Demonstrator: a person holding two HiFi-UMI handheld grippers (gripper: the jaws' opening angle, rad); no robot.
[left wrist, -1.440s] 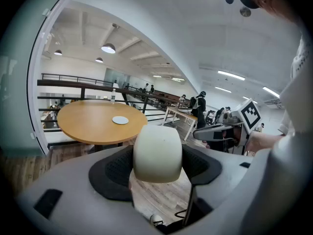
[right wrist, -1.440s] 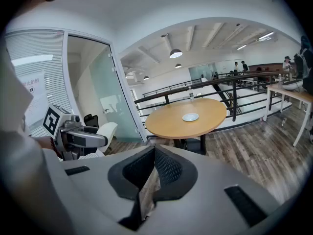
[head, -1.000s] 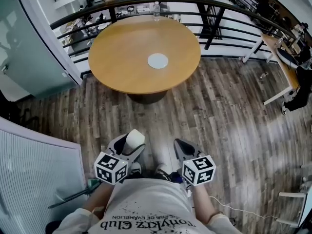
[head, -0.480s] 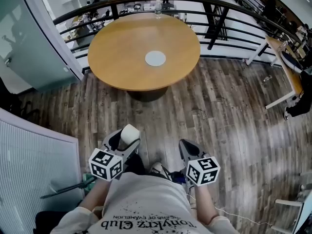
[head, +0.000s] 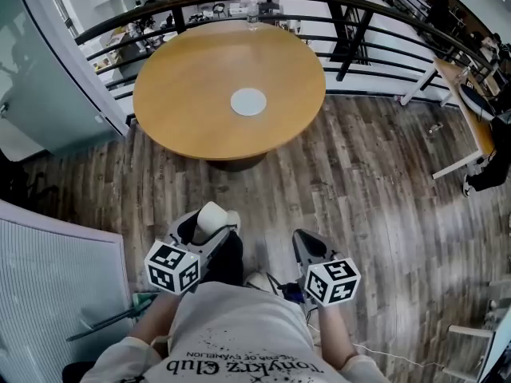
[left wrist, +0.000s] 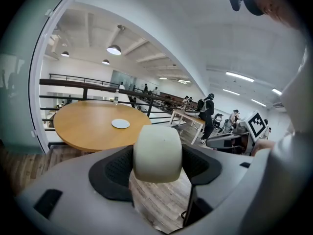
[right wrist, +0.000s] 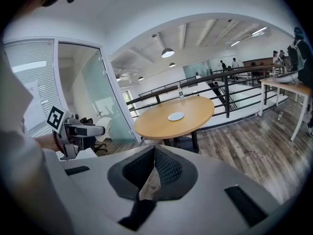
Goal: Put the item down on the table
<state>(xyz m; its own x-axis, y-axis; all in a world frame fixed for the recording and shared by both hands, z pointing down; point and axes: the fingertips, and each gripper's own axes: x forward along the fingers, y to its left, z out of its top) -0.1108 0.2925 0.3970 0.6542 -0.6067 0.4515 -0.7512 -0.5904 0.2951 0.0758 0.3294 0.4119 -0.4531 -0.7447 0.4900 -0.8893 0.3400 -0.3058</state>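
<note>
A whitish, rounded cylinder-shaped item (head: pixel 212 215) (left wrist: pixel 157 152) sits clamped between the jaws of my left gripper (head: pixel 207 223), held low in front of my body above the wood floor. My right gripper (head: pixel 304 246) (right wrist: pixel 152 164) hangs beside it, shut with nothing inside. The round wooden table (head: pixel 200 94) (left wrist: pixel 83 126) (right wrist: pixel 190 112) stands ahead of both grippers, well apart from them. A white disc (head: pixel 248 101) (left wrist: pixel 120 124) (right wrist: pixel 175 116) lies near the table's middle.
A clear bottle (head: pixel 253 13) stands at the table's far edge, against a dark curved railing (head: pixel 375 10). A glass wall (head: pixel 48 78) is at the left, a white slatted panel (head: pixel 56 286) at lower left, a desk (head: pixel 467 102) at right.
The table has drifted slightly left and lower in the head view. Both grippers keep their places in front of my body, the left still holding the item.
</note>
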